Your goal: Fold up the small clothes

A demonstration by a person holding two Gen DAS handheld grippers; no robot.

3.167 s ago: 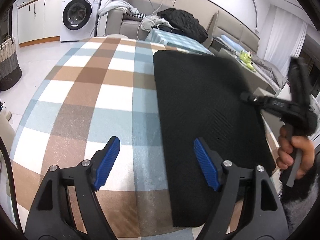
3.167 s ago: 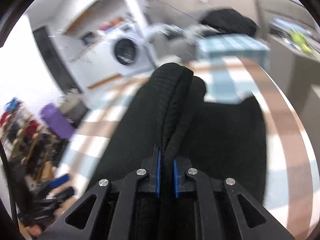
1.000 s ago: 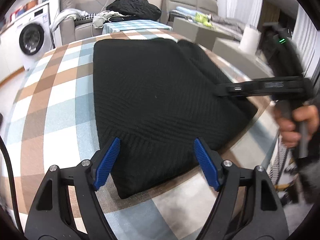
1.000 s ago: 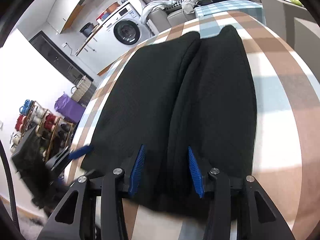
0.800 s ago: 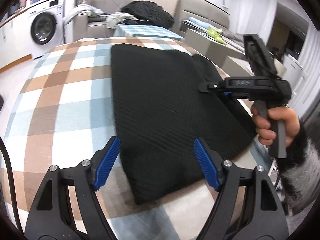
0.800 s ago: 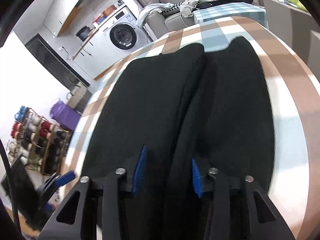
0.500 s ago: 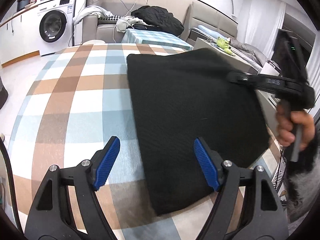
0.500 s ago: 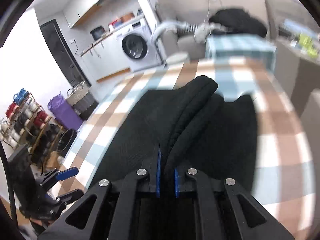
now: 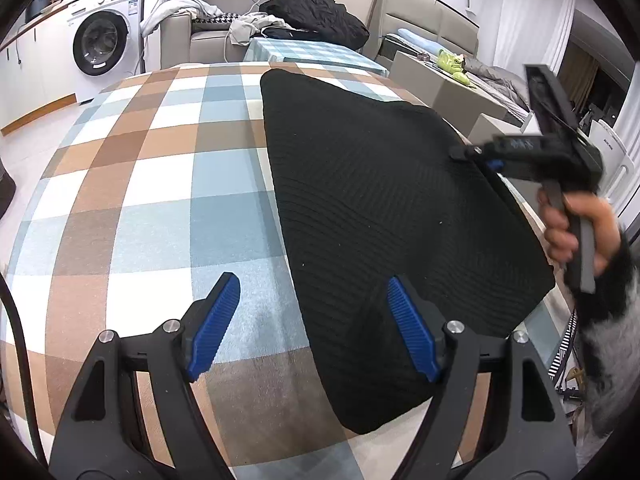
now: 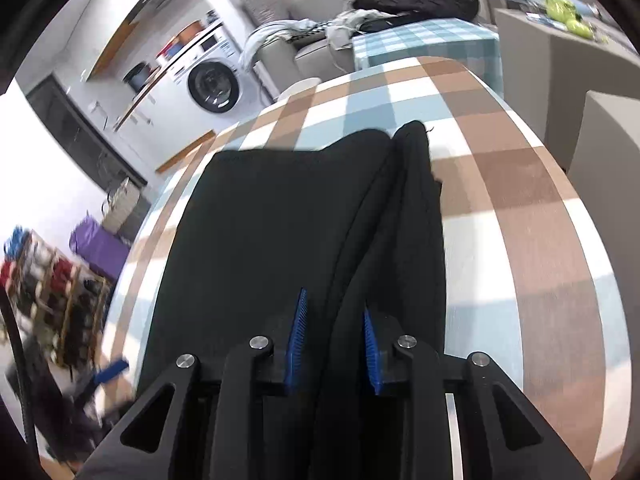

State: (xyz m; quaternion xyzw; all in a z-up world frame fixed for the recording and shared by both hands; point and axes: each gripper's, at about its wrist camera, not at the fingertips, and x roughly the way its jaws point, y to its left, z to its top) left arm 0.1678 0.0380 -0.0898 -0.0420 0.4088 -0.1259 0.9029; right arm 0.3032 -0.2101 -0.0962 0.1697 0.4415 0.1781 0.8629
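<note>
A black knit garment [image 9: 380, 200] lies folded on the checked tablecloth [image 9: 140, 184]. My left gripper [image 9: 314, 326] is open and empty at the garment's near left edge, its right pad over the cloth. In the right wrist view the garment [image 10: 272, 216] has a doubled fold ridge running away from me. My right gripper [image 10: 332, 342] is open, its blue pads on either side of that ridge without clamping it. The right gripper also shows in the left wrist view [image 9: 492, 164] at the garment's right edge.
The table's right edge [image 10: 592, 264] drops off close to the garment. A sofa with a heap of clothes [image 9: 312, 12] and a washing machine [image 9: 100, 44] stand beyond the table. A shelf rack [image 10: 44, 296] and a purple bin [image 10: 96, 248] are on the left floor.
My right gripper, shut on the garment's fold half a second ago, has opened and the fold has dropped flat onto the table. My left gripper stayed open and shifted slightly left.
</note>
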